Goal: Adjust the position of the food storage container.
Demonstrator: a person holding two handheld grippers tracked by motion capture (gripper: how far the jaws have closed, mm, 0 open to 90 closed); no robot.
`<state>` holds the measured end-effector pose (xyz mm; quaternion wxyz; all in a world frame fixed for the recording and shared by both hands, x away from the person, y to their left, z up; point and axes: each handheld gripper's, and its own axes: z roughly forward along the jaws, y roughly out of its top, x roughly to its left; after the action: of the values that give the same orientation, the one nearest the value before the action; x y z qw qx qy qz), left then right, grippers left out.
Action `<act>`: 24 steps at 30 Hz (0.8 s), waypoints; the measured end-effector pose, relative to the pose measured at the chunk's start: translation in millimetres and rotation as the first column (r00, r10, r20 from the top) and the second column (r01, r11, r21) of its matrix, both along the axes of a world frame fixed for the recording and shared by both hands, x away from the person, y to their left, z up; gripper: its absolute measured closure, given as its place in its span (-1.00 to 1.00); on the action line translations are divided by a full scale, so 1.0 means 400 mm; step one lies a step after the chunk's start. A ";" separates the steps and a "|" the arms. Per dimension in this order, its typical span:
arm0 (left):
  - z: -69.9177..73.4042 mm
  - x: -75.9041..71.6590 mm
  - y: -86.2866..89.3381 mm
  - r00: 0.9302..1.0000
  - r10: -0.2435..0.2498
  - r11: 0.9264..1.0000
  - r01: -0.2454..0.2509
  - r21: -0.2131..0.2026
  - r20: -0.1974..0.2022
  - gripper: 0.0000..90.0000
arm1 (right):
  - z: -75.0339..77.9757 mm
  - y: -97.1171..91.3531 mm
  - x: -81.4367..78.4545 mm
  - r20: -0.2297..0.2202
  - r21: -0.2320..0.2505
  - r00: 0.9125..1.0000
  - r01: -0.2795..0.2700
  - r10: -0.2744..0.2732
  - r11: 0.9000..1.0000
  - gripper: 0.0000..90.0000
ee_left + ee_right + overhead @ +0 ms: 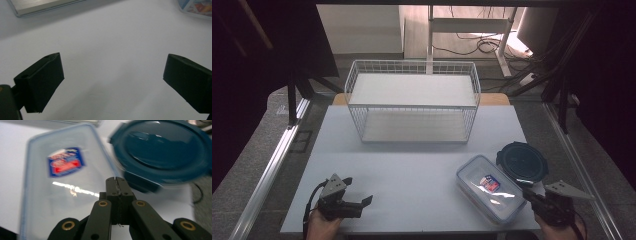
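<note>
A clear rectangular lidded box (490,188) with a red-and-blue label (65,163) lies at the table's front right. A round dark-blue lidded container (522,162) sits just behind it, to its right. My right gripper (532,195) hovers at the box's near right corner, and in the right gripper view its jaws (116,179) are pressed together with nothing between them. My left gripper (360,200) rests at the front left of the white table (412,165), jaws wide apart (112,72) over bare tabletop.
A white wire basket (413,101) with two shelves stands at the back middle of the table. Metal rails run along both sides of the table. A desk frame and cables lie on the floor beyond.
</note>
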<state>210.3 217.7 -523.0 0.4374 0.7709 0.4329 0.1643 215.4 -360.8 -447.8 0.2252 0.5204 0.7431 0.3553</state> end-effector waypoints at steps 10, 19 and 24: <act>0.000 0.000 -0.004 1.000 -0.003 1.000 0.003 0.011 -0.001 -0.94 | -0.048 -0.037 0.007 -0.140 -0.008 0.988 0.071 -0.072 0.997 0.97; -0.002 0.002 -0.007 1.000 -0.008 1.000 0.008 0.013 -0.004 -0.94 | -0.060 0.025 0.025 -0.203 0.021 0.975 0.090 -0.084 0.996 0.97; -0.004 0.004 -0.011 1.000 -0.016 1.000 0.016 0.018 -0.009 -0.93 | -0.074 0.106 0.052 -0.197 0.026 0.980 0.002 0.004 1.000 0.97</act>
<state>211.9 213.1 -524.5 0.4297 0.7790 0.4272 0.1614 236.3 -318.5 -477.6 0.1434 0.5556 0.7574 0.3116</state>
